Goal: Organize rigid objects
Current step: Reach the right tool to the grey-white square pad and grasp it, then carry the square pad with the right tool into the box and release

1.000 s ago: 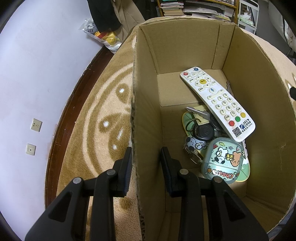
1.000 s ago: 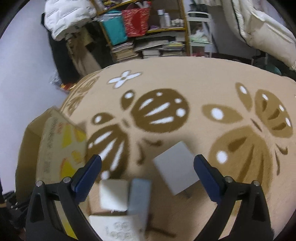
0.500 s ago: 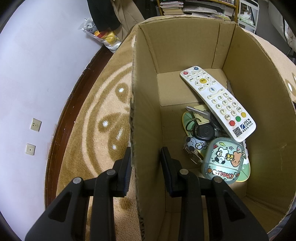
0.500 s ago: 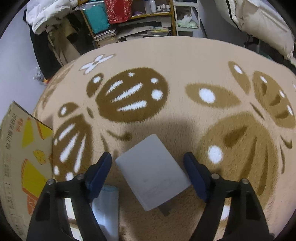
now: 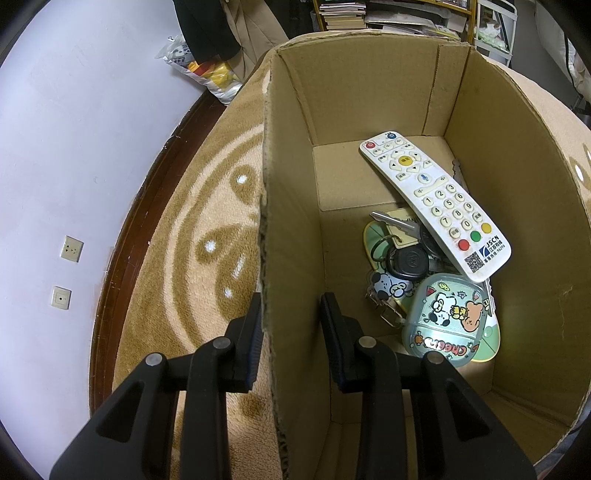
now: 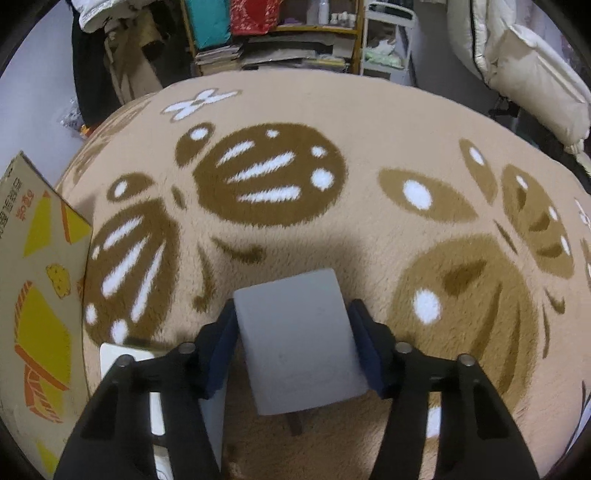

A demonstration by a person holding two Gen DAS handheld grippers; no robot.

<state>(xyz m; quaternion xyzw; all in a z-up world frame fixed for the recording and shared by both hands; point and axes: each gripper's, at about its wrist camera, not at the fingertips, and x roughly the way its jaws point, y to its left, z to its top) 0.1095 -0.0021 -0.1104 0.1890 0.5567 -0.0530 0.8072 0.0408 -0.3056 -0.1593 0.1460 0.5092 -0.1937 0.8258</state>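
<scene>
My left gripper (image 5: 291, 310) is shut on the left wall of an open cardboard box (image 5: 280, 206), one finger outside and one inside. In the box lie a white remote (image 5: 432, 199), a bunch of keys (image 5: 402, 254) and a green cartoon case (image 5: 443, 321). In the right wrist view my right gripper (image 6: 293, 332) has its blue pads against both sides of a grey rectangular block (image 6: 295, 332) that lies on the patterned rug (image 6: 332, 122). The box's printed outer side (image 6: 37, 277) stands at the left.
A white flat item (image 6: 118, 354) lies on the rug under my right gripper's left finger. Shelves with books and bags (image 6: 273, 33) stand behind the rug. A wall with sockets (image 5: 70, 249) and a dark skirting board run left of the box.
My right gripper has moved down over the grey block and narrowed from wide open until its pads meet the block's sides. My left gripper has held the box wall without moving.
</scene>
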